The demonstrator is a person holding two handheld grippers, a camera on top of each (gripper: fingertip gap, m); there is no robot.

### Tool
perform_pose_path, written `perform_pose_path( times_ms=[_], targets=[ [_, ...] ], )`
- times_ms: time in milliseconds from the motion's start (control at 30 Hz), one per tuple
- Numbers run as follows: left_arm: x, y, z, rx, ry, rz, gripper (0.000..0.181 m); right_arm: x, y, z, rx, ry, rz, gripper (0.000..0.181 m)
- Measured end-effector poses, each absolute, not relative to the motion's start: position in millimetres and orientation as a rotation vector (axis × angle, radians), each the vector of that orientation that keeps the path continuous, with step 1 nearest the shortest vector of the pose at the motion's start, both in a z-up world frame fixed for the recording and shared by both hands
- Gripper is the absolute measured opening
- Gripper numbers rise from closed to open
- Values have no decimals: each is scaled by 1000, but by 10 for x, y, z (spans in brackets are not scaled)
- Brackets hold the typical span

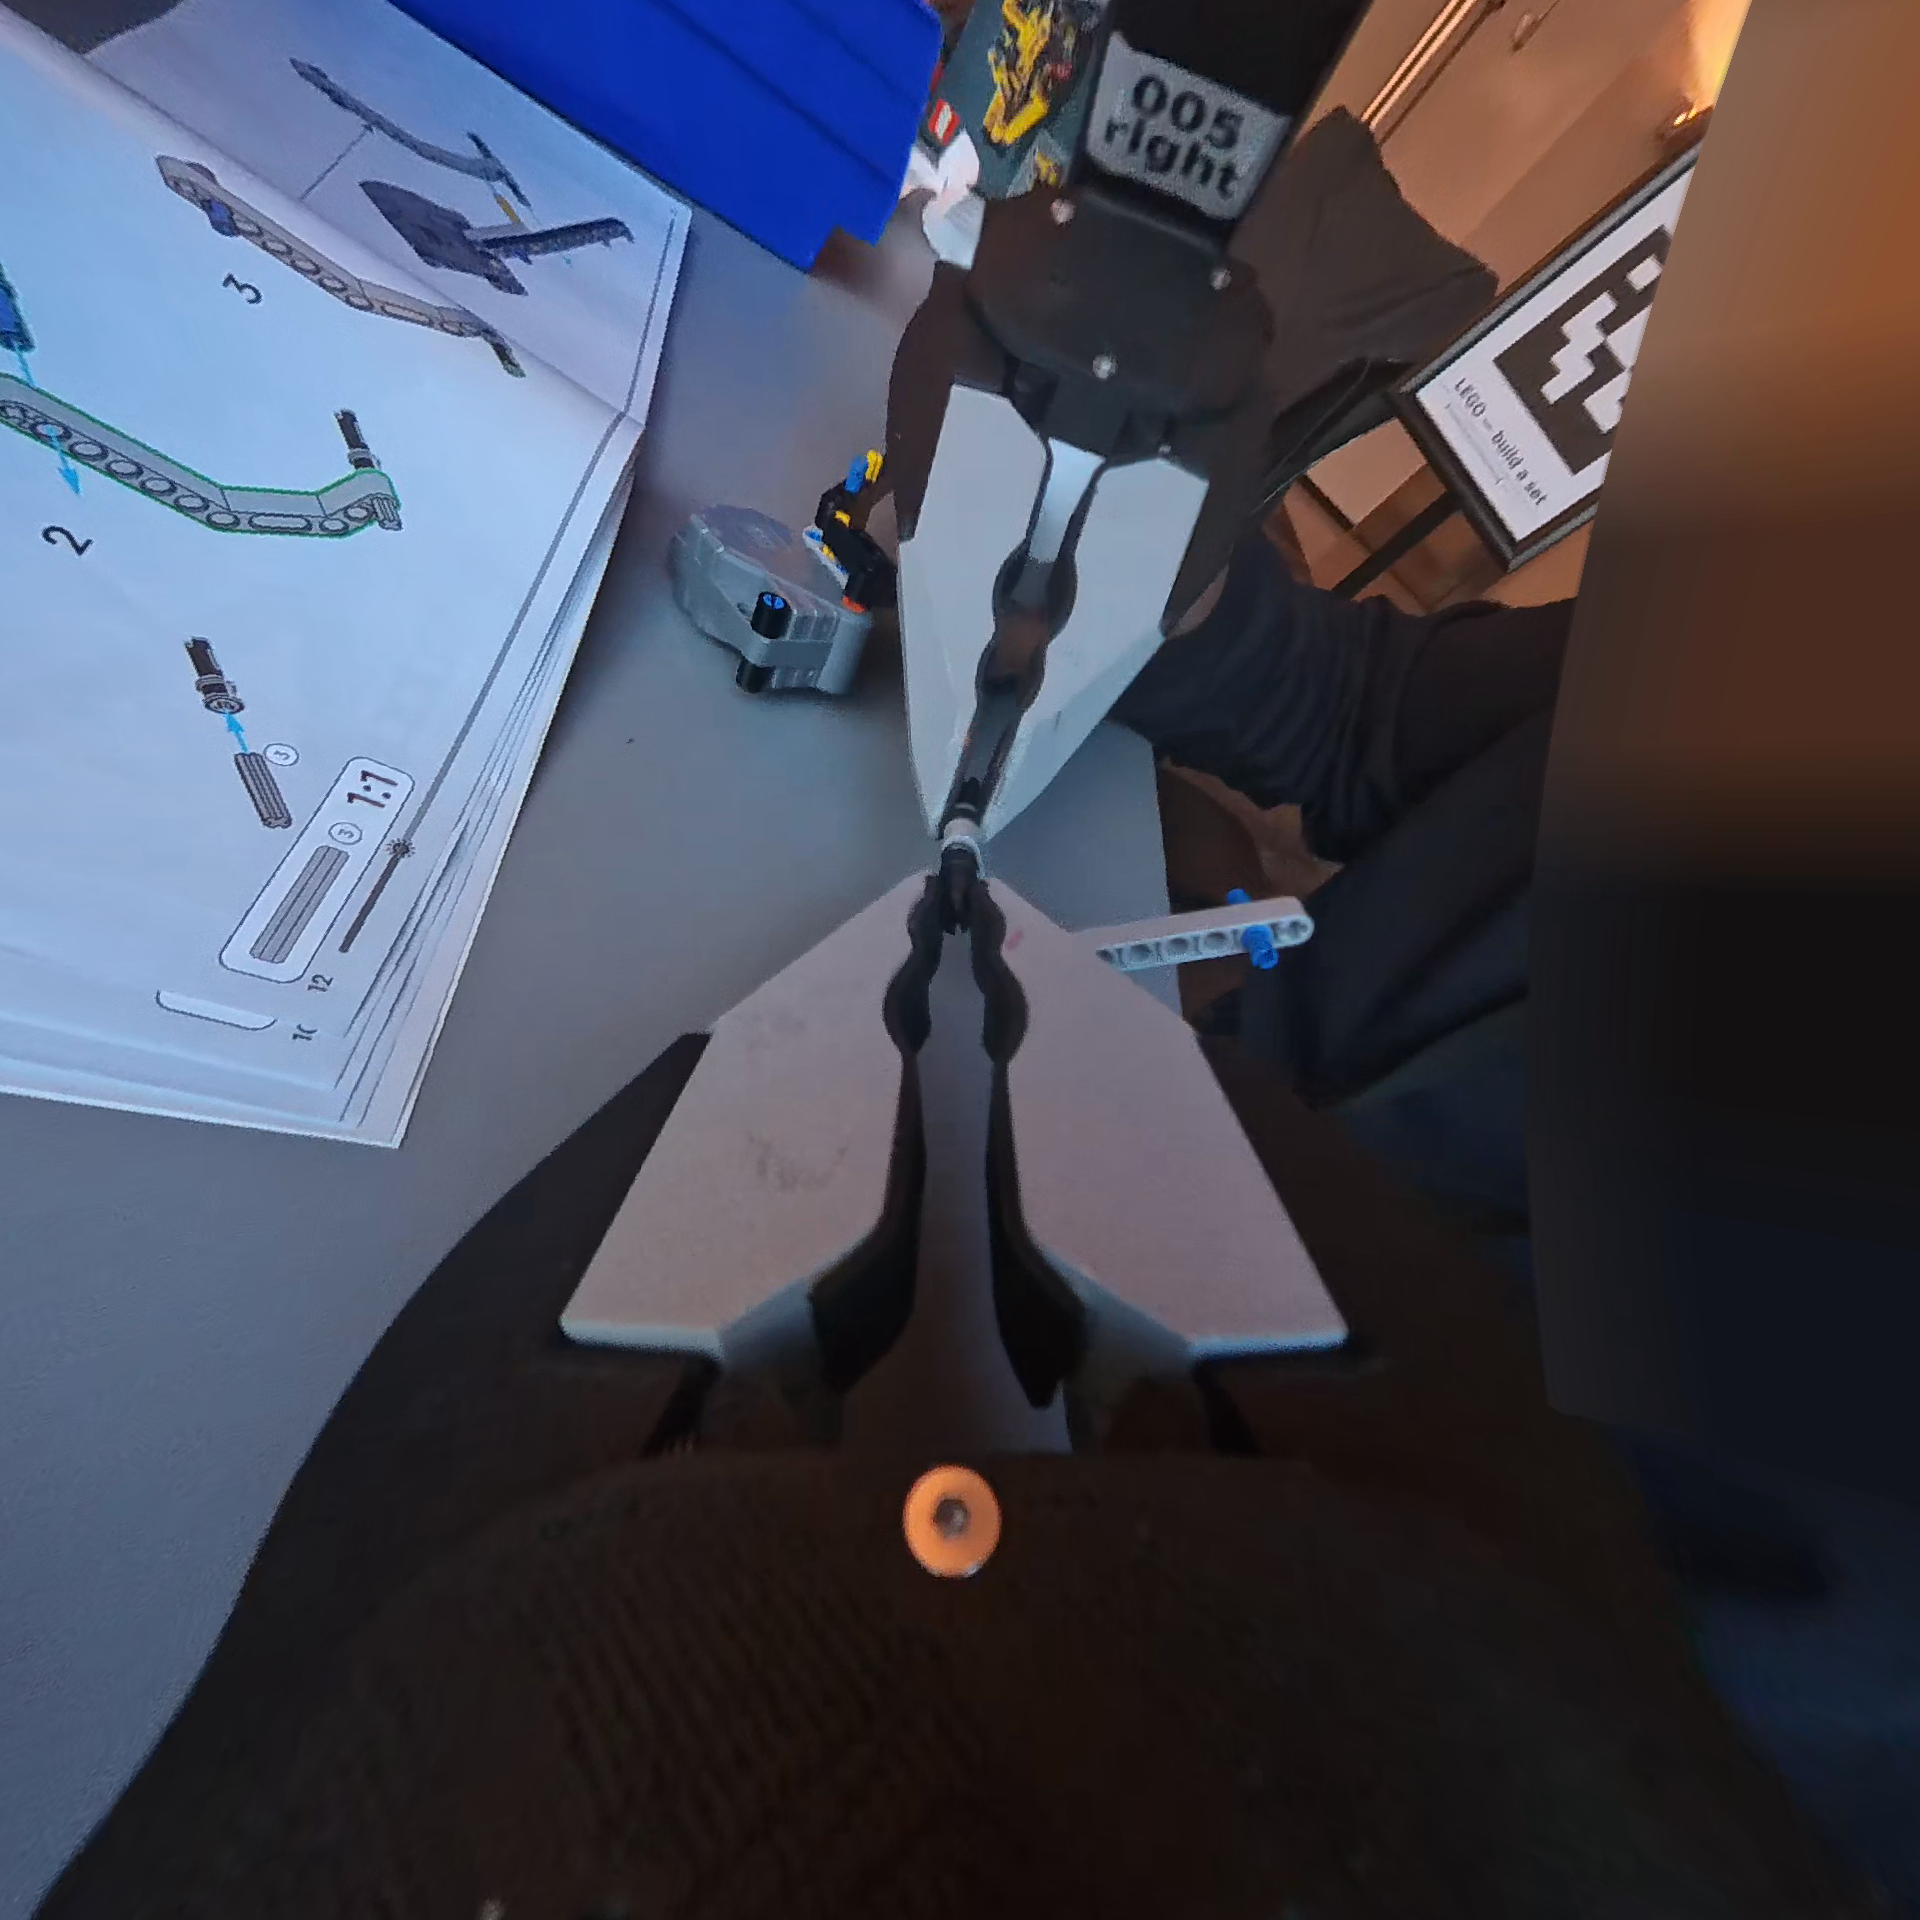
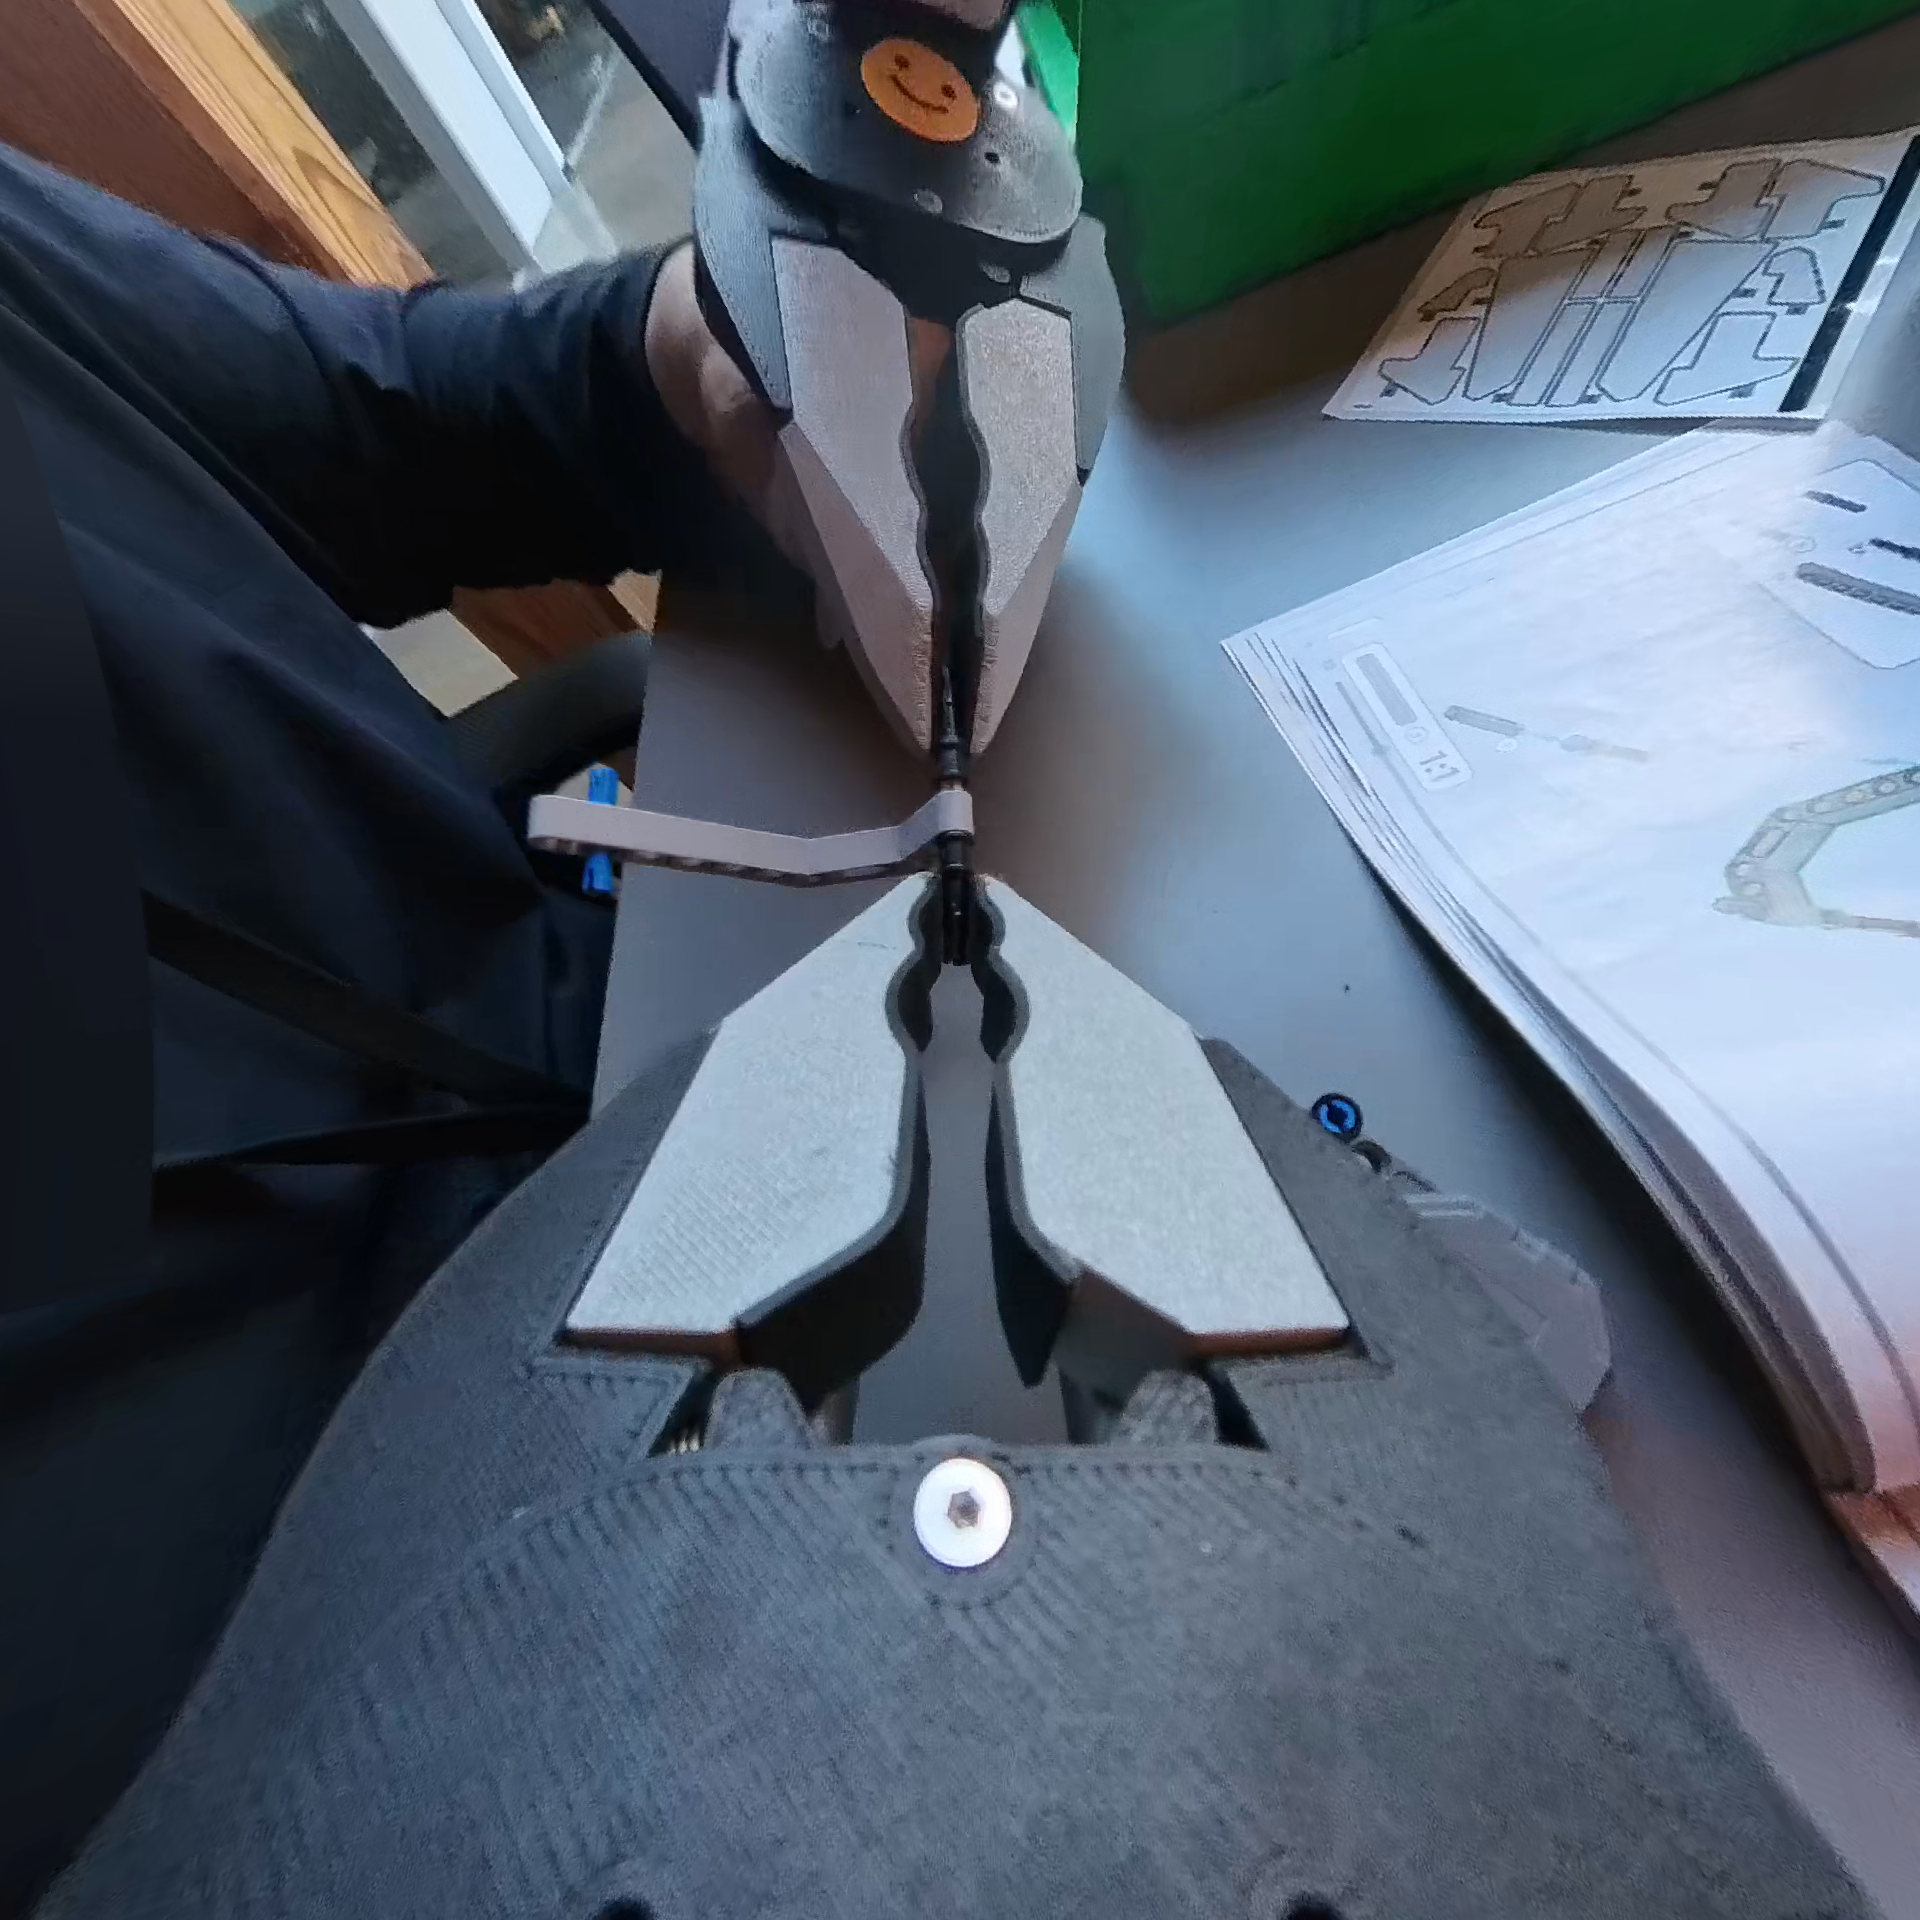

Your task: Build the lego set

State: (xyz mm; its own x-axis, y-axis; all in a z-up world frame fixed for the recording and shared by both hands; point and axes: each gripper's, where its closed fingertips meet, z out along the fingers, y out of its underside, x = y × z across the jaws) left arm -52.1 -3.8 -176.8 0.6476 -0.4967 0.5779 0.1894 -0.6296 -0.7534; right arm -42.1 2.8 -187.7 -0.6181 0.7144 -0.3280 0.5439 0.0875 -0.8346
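Note:
A thin black axle [image 2: 951, 774] runs through the end hole of a grey bent beam [image 2: 727, 842]. The beam sticks out to the left and carries a blue pin [image 2: 597, 831]. My right gripper [image 2: 951, 914] is shut on the near end of the axle. My left gripper [image 2: 951, 743], with an orange disc on top, is shut on the far end. In the left wrist view, my left gripper [image 1: 951, 899] and my right gripper [image 1: 961, 816] meet tip to tip on the axle [image 1: 954, 868]. The beam [image 1: 1205, 935] hangs over the table edge there.
An open instruction booklet [image 1: 260, 520] lies on the grey table [image 1: 675, 935] and also shows in the right wrist view [image 2: 1662, 831]. A grey motor block [image 1: 769, 603], a blue bin [image 1: 727, 104], a green box [image 2: 1455, 125] and a sticker sheet [image 2: 1621, 301] stand around. A person's dark sleeve [image 2: 364, 416] is close. The grippers are tip to tip, or close to it.

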Motion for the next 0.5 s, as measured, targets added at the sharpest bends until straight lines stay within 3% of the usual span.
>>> perform_pose_path(
  times_ms=[500],
  targets=[
    [-471, -91, -1901, -2099, 164, -990, 3, -387, -3, -1987, -1218, -2272, 1392, 1]
  ],
)
